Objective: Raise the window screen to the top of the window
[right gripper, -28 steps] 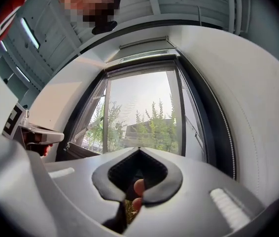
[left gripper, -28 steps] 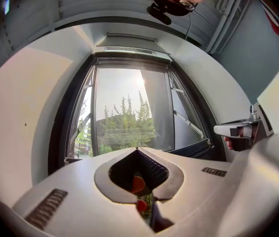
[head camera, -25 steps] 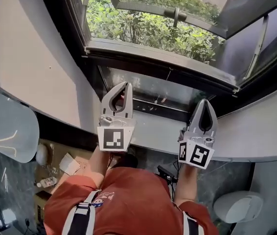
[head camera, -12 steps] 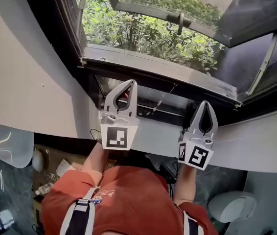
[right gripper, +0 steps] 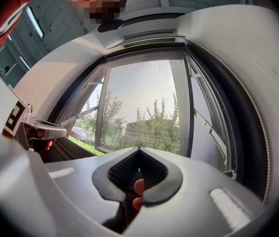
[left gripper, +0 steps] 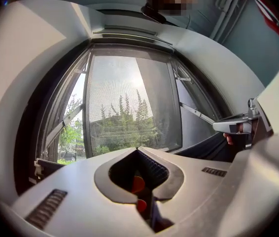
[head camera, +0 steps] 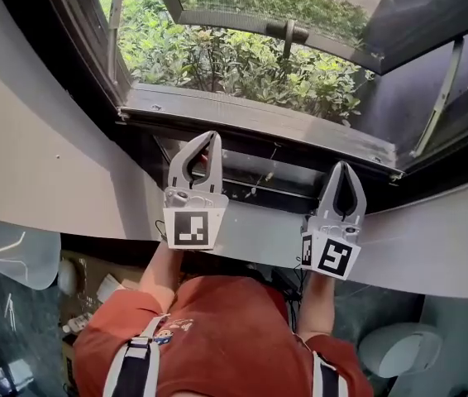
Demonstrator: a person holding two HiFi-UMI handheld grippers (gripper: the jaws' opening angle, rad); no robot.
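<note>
The window stands open, its sash swung outward with a handle on it. A fine grey mesh, the screen, spans the opening in both gripper views. The dark lower frame bar runs across in the head view. My left gripper is shut and empty, its tips just under that bar, over the lower pane. My right gripper is also shut and empty, further right and slightly nearer me. Neither touches the window. Each shows in its own view: left gripper, right gripper.
A white wall and ledge curve round the window on both sides. Green bushes fill the outside. Below are a white rounded object at the left, another at the right, and a box of clutter.
Both grippers have moved forward toward the window's lower frame, which now sits closer to their tips. Both stay shut and empty.
</note>
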